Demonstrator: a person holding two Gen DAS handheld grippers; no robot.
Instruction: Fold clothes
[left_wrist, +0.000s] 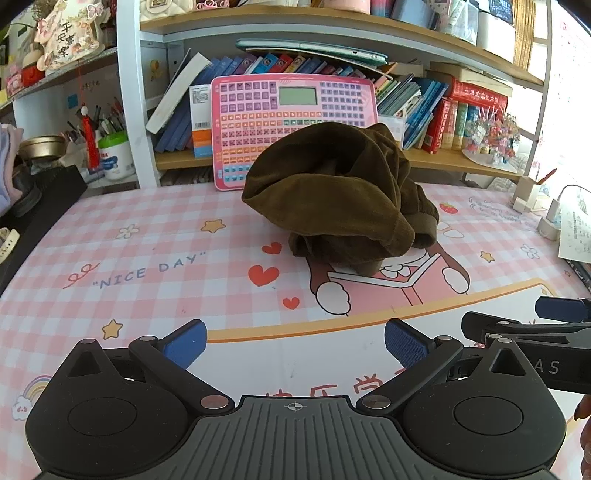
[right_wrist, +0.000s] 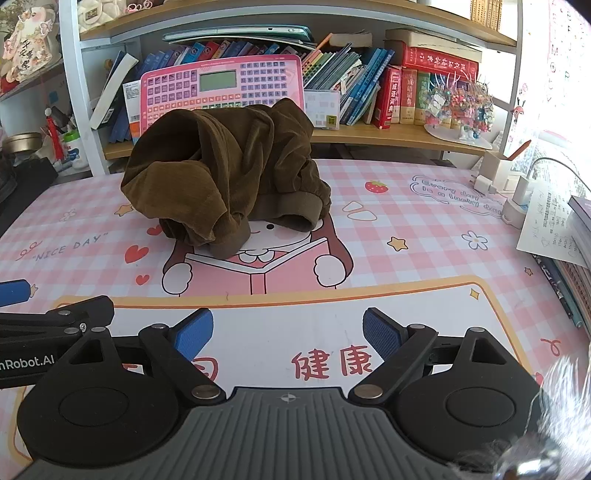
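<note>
A dark olive-brown velvety garment (left_wrist: 340, 195) lies crumpled in a heap on the pink checked desk mat (left_wrist: 147, 258), near the back of the desk. It also shows in the right wrist view (right_wrist: 225, 173), with its ribbed cuffs facing me. My left gripper (left_wrist: 295, 343) is open and empty, low over the mat's front, well short of the garment. My right gripper (right_wrist: 288, 334) is open and empty, beside the left one. The right gripper's blue pad shows at the right edge of the left wrist view (left_wrist: 557, 308).
A pink toy keyboard (left_wrist: 291, 110) leans on the bookshelf behind the garment. Books (right_wrist: 388, 85) fill the shelf. A pen holder (left_wrist: 110, 147) stands at the left. Chargers and cables (right_wrist: 513, 192), papers and stacked books (right_wrist: 569, 240) sit at the desk's right edge.
</note>
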